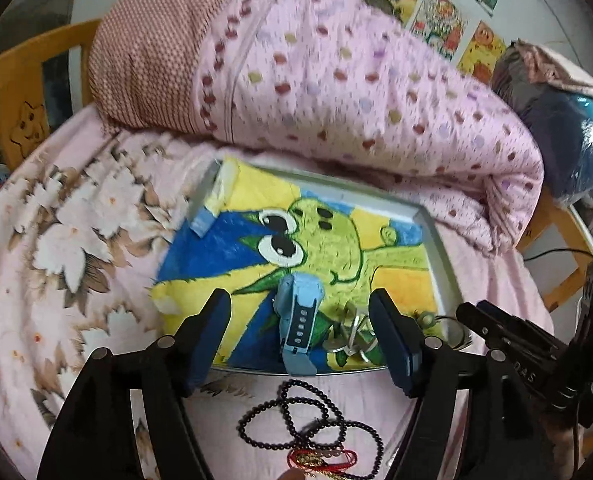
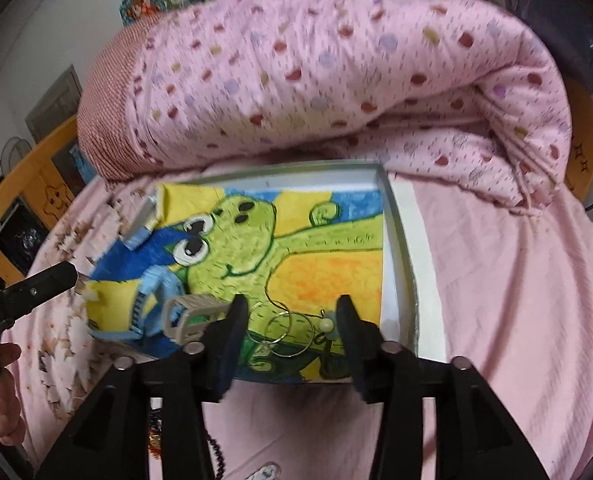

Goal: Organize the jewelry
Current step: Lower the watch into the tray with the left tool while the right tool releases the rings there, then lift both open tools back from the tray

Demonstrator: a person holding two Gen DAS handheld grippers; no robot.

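A shallow white box (image 1: 440, 248) lined with a green cartoon drawing lies on the bed; it also shows in the right wrist view (image 2: 396, 240). In it lie a light blue watch (image 1: 298, 320), also seen in the right wrist view (image 2: 156, 292), and silver hoop earrings (image 1: 352, 336) (image 2: 288, 328) with a pearl piece (image 2: 328, 326). A grey watch (image 2: 188, 316) lies beside the blue one. A dark bead necklace (image 1: 296, 416) and a red-gold bracelet (image 1: 320, 458) lie on the sheet in front of the box. My left gripper (image 1: 300, 312) is open over the blue watch. My right gripper (image 2: 292, 316) is open over the hoops.
A rolled pink dotted quilt (image 1: 336, 80) lies behind the box. The pink floral sheet (image 1: 76, 240) spreads to the left. A wooden bed rail (image 1: 24, 80) runs along the far left. The right gripper's body (image 1: 536, 344) is at the left view's right edge.
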